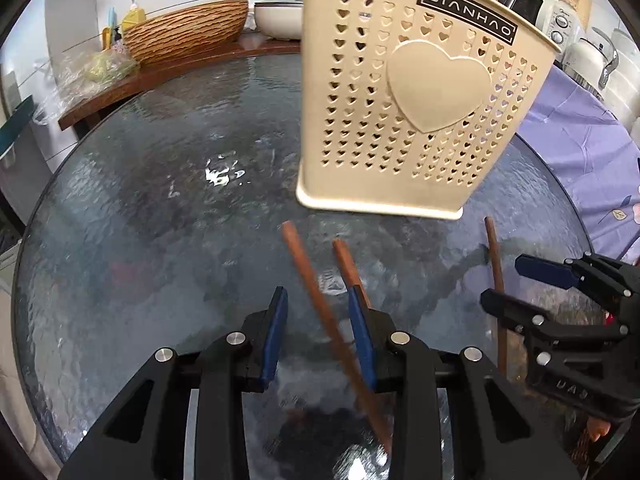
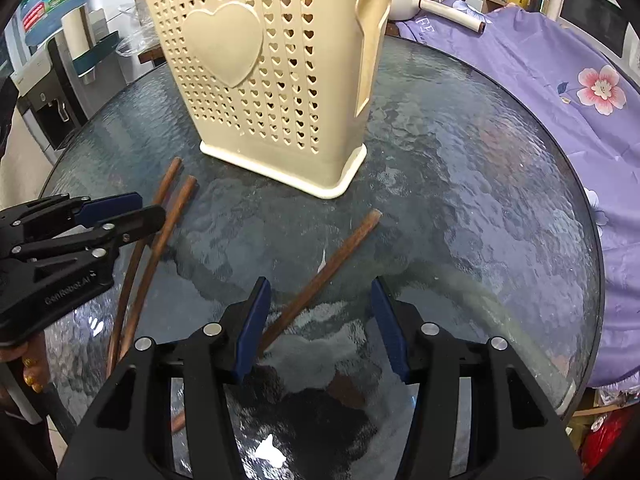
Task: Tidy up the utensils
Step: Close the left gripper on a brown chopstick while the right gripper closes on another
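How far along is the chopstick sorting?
Done: nothing confirmable; the cream holder's inside is hidden. In hand: nothing gripped. The open left claw straddles the first chopstick, the open right claw the third chopstick. Left: those and the second chopstick lie on the glass table.

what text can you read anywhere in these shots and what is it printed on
"JIANHAO" on the dark label at the top of the cream utensil holder; cut off in the right wrist view.
"GenRobot.AI" on the black body of the left gripper.
"UAS", roughly and upside down, on the right gripper body; uncertain.
Pale letters, perhaps "FE", on the purple cloth: only partly readable.
Water bottle label and appliance dials: too blurred.
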`<move>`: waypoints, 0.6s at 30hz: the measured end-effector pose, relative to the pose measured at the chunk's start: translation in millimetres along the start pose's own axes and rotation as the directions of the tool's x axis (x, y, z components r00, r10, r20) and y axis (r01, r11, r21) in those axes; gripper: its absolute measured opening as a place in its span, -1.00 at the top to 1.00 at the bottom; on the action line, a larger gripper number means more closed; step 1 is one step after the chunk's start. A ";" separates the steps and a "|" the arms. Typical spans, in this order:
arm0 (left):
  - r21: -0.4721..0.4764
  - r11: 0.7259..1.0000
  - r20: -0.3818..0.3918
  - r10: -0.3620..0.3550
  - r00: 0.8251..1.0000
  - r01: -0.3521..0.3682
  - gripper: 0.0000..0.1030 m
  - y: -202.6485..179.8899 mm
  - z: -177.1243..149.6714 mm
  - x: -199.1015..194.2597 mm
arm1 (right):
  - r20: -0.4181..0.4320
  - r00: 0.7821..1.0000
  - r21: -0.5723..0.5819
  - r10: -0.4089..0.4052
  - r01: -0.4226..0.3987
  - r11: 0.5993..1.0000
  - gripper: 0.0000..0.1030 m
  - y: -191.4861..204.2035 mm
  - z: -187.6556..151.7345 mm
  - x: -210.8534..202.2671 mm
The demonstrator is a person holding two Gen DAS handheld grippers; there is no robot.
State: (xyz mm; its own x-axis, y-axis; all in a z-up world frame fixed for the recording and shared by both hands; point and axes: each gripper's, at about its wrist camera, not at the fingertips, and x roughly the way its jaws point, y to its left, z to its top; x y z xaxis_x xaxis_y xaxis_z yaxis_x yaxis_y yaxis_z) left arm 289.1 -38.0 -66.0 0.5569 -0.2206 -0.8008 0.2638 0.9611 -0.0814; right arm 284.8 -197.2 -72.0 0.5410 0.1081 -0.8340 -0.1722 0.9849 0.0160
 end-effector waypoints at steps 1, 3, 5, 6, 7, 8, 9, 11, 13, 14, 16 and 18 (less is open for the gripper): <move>0.004 1.000 -0.003 0.002 1.000 -0.002 0.40 -0.4 1.4 1.0 | 0.000 1.000 0.010 0.002 -0.002 1.000 0.04 0.5 2.9 0.8; 0.021 1.000 -0.007 0.012 1.000 -0.012 0.40 -4.0 6.3 4.8 | 0.002 1.000 0.022 0.010 -0.010 1.000 0.16 0.1 6.2 2.0; 0.027 1.000 -0.009 0.015 1.000 -0.015 0.44 -4.1 8.6 7.1 | 0.007 0.999 0.045 0.033 -0.033 0.998 0.28 -1.2 10.3 3.5; 0.026 1.000 -0.009 0.014 1.000 -0.014 0.46 -3.9 10.0 8.0 | 0.008 0.999 0.051 0.043 -0.043 0.998 0.33 -0.9 12.2 4.2; 0.027 1.000 -0.009 0.014 1.000 -0.014 0.50 -3.3 11.6 9.1 | 0.010 0.999 0.058 0.052 -0.052 0.997 0.36 -0.3 13.4 5.1; 0.029 0.999 -0.008 0.018 1.000 -0.017 0.56 -3.0 12.2 9.7 | 0.013 0.998 0.063 0.063 -0.064 0.996 0.43 1.1 15.2 6.2; 0.034 0.999 -0.007 0.026 1.000 -0.025 0.60 -2.2 12.3 9.9 | 0.014 0.998 0.062 0.068 -0.068 0.996 0.50 2.8 16.3 6.8; 0.048 0.998 -0.005 0.036 0.999 -0.036 0.71 -1.8 10.8 9.5 | 0.014 0.998 0.054 0.068 -0.069 0.996 0.55 6.8 17.5 7.1; 0.047 0.998 -0.007 0.031 1.000 -0.030 0.75 -0.5 9.8 8.0 | 0.012 0.997 0.044 0.077 -0.078 0.996 0.63 9.4 17.6 6.8; 0.043 0.999 -0.009 0.025 1.000 -0.025 0.77 1.3 9.8 7.7 | 0.009 0.997 0.041 0.082 -0.083 0.996 0.65 9.9 17.2 6.4; 0.041 0.999 -0.011 0.016 1.000 -0.015 0.77 3.6 9.4 7.2 | -0.001 0.995 0.035 0.095 -0.095 0.995 0.68 9.7 16.3 5.9; 0.051 0.999 -0.015 0.014 1.000 -0.013 0.78 4.4 9.3 6.8 | -0.011 0.995 0.017 0.100 -0.100 0.995 0.69 10.0 14.9 4.8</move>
State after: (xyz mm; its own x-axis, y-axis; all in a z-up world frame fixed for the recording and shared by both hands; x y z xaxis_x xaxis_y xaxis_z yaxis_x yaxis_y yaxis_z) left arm 301.4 -36.8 -66.2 0.5490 -0.2046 -0.8104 0.2965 0.9542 -0.0401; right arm 297.9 -184.9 -67.6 0.5122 0.2044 -0.8342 -0.2113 0.9714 0.1083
